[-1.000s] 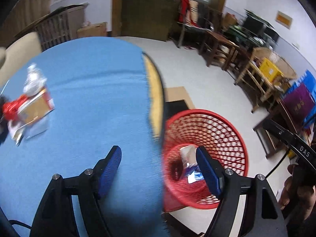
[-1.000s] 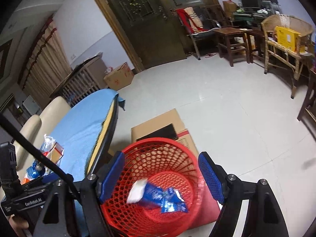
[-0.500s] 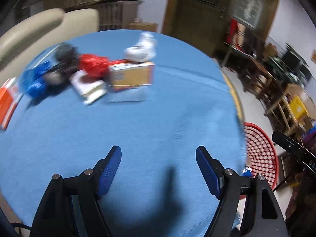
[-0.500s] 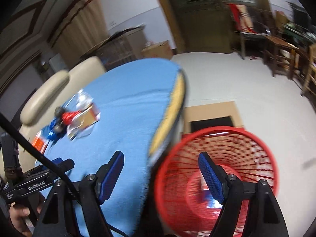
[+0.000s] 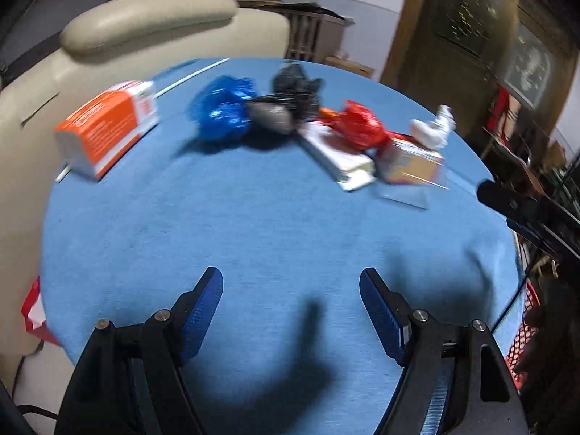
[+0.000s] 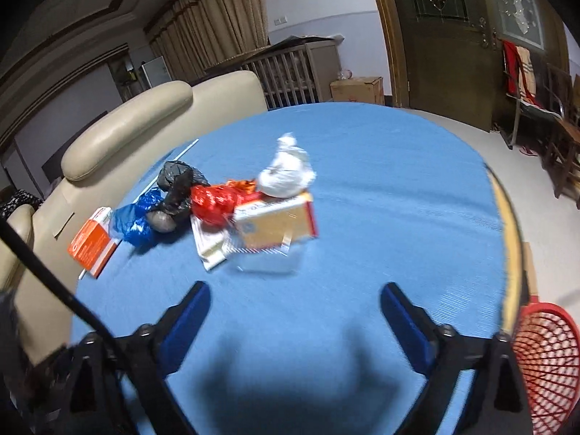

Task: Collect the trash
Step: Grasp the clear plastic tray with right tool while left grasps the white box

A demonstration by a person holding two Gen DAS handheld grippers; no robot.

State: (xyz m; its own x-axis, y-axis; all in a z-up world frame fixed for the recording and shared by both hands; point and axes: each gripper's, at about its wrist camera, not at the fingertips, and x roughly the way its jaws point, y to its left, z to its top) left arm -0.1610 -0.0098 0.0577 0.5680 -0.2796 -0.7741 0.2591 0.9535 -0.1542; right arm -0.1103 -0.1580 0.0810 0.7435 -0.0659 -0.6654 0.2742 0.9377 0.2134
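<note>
Both claws wide, empty: my left gripper point(image 5: 290, 290), right gripper point(image 6: 295, 301); orange box point(image 5: 108, 127), long axis running away leftward, on blue table point(image 5: 272, 224).

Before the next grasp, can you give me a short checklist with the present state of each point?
1. Left gripper open, nothing held: ok.
2. Right gripper open, nothing held: ok.
3. Trash remains on the blue table; tan box and white bag lie nearest the right gripper: ok.
4. Tan box free of the neighbouring trash: not ok, the white bag rests on it.
5. Red basket beside the table edge: ok.
6. Sharpness for aiming: not ok, motion blur.
</note>
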